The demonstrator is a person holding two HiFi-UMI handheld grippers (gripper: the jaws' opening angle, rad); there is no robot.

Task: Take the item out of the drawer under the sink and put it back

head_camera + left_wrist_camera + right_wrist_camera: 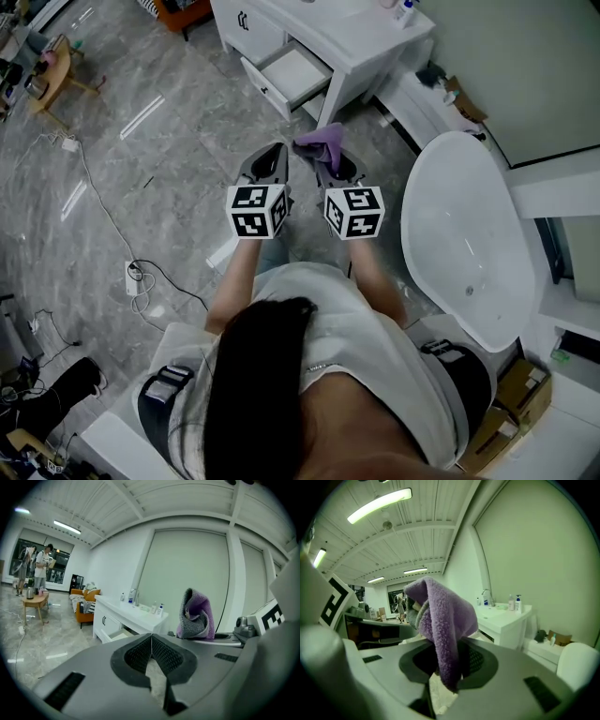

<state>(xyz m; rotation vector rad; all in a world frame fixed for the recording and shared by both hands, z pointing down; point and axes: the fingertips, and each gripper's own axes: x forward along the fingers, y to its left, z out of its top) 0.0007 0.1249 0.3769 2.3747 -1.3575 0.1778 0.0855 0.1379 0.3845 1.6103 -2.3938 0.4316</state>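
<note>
No lettering, label or number can be read anywhere.

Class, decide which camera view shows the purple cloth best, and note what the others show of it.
The right gripper view: the purple cloth fills the centre, pinched in the right gripper. The head view shows a small purple bunch beyond that gripper; the left gripper view shows it side-on, smaller.

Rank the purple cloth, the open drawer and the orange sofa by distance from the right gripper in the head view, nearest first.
1. Purple cloth: held in the right gripper's jaws.
2. Open drawer: ahead, in the white vanity.
3. Orange sofa: beyond the vanity, top edge.
</note>
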